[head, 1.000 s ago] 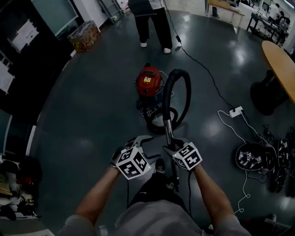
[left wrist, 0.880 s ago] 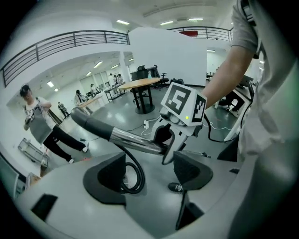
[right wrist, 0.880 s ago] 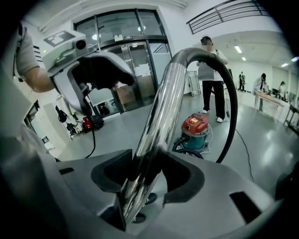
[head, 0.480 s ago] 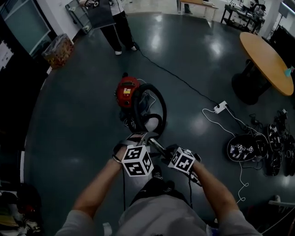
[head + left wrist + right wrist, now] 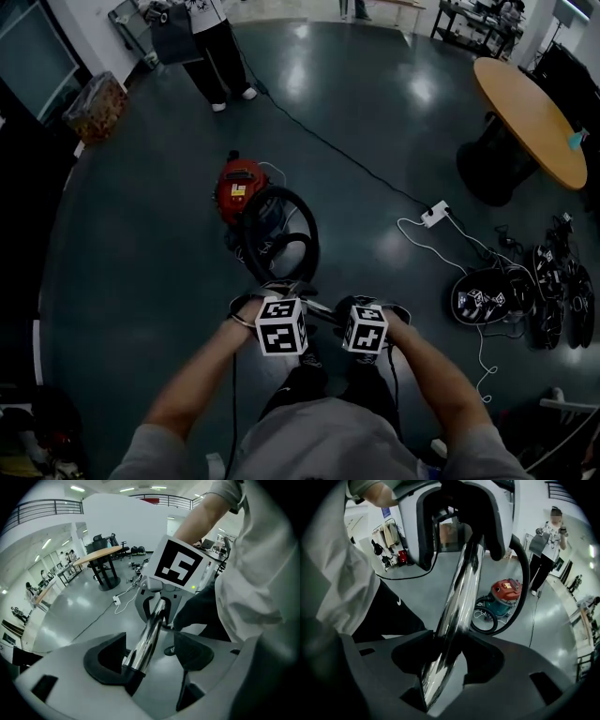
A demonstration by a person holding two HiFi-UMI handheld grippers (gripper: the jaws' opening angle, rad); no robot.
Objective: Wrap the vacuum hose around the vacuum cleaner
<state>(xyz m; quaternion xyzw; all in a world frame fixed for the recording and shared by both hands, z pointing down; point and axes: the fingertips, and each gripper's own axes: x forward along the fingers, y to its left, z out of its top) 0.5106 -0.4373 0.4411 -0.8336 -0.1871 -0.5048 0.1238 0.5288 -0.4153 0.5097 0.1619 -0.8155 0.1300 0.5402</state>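
Right gripper point(image 5: 445, 663) jaws clamp the wand point(image 5: 461, 597); left gripper point(image 5: 150, 653) jaws, released, straddle it, nearer the vacuum cleaner point(image 5: 239, 185) ahead.

This was a big open lab or robotics workspace, not a home. A polished dark grey floor point(image 5: 141, 234) ran wide under strip ceiling lights point(image 5: 77, 488), with a railed mezzanine point(image 5: 47, 506) overhead. A round wooden worktop point(image 5: 525, 103) stood on a dark pedestal. A white power strip point(image 5: 433, 214) and loose cables point(image 5: 328, 148) lay on the floor near a heap of marker-printed gear point(image 5: 487, 305). People were at long desks point(image 5: 55, 577) along 1 side.
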